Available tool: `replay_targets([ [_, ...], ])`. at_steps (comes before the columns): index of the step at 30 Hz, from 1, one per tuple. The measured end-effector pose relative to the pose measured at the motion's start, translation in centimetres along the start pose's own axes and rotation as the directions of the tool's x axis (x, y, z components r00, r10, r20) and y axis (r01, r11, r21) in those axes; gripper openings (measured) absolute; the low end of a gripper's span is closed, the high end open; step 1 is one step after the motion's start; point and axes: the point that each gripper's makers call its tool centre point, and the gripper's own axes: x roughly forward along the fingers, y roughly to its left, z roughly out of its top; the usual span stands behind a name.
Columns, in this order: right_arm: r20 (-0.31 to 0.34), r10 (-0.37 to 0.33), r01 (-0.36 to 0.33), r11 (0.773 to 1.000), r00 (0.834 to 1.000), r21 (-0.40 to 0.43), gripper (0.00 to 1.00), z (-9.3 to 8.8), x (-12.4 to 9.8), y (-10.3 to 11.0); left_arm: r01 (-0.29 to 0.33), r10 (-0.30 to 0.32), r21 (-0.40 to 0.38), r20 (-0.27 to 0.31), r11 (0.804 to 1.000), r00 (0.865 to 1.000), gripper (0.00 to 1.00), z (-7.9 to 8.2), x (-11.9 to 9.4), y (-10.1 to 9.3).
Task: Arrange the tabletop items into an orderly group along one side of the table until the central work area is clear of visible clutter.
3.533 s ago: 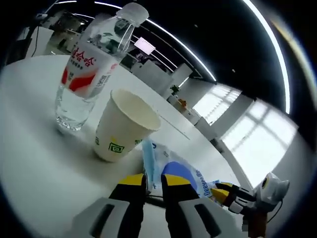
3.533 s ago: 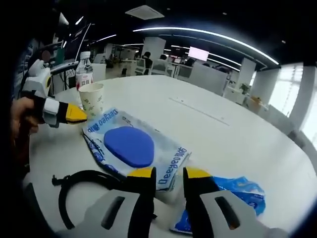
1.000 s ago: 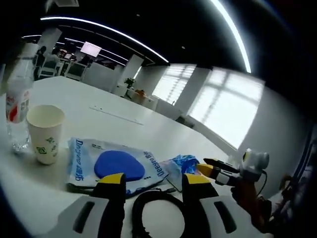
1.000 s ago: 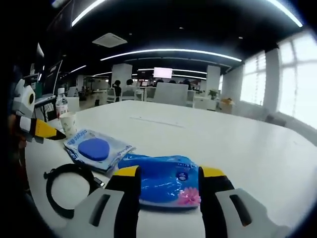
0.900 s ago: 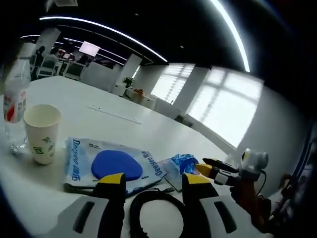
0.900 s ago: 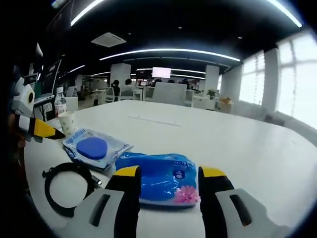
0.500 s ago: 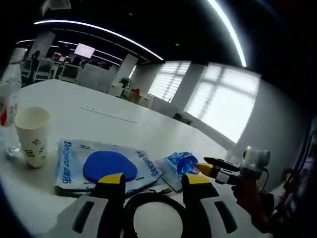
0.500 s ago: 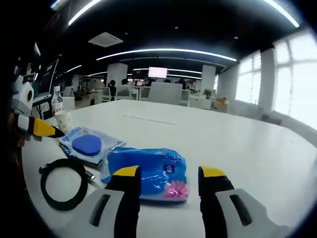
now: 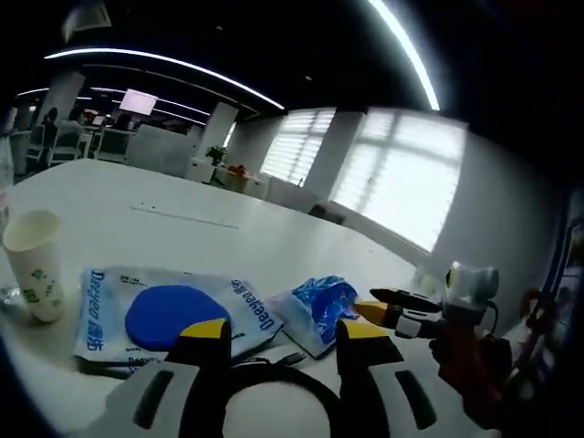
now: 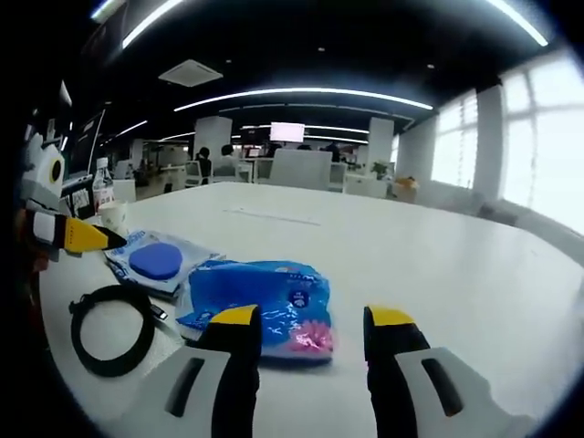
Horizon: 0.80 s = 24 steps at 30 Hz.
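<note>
On the white table (image 10: 438, 255) lie a blue crinkly packet (image 10: 255, 297), a white pouch with a blue oval (image 10: 157, 261) and a coiled black cable (image 10: 111, 328). A paper cup (image 10: 114, 217) and a water bottle (image 10: 97, 192) stand behind them. My right gripper (image 10: 310, 327) is open just in front of the blue packet. My left gripper (image 9: 278, 330) is open over the black cable (image 9: 274, 379), with the pouch (image 9: 164, 315), the blue packet (image 9: 319, 306) and the cup (image 9: 32, 265) beyond. The right gripper (image 9: 388, 310) enters the left gripper view, and the left gripper (image 10: 78, 235) enters the right gripper view.
The table stretches wide and white toward the far side (image 9: 210, 214). Office desks, monitors and seated people (image 10: 274, 160) fill the background. Bright windows (image 9: 401, 182) line one wall. A person's hand (image 9: 470, 360) holds the right gripper.
Both cameras have shifted: the left gripper view has swung so the cup and pouch sit further left and the bottle has left the picture. The right gripper has pulled back from the blue packet slightly.
</note>
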Motion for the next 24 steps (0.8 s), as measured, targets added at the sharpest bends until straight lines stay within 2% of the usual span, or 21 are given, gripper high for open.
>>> replay_targets([
  [5,0.017,0.007,-0.007,1.0,1.0,0.021,0.43,0.0,-0.2,0.0,0.023,-0.023,-0.002,-0.017,1.0,1.0,0.44,-0.3,1.0,-0.8],
  [18,0.023,0.01,-0.011,0.999,1.0,0.042,0.41,-0.5,-0.4,-0.2,0.035,-0.034,0.073,-0.021,0.997,0.999,0.44,-0.5,2.7,-1.9],
  [21,0.032,0.008,-0.01,0.999,0.999,0.037,0.41,-0.5,-0.4,-0.2,0.055,-0.054,0.056,-0.017,0.997,0.998,0.45,-0.5,3.4,-2.3],
  [24,0.036,0.01,-0.011,0.999,0.999,0.035,0.42,-0.4,-0.4,-0.2,0.023,-0.018,0.104,-0.046,0.994,0.999,0.45,-1.0,4.0,-1.9],
])
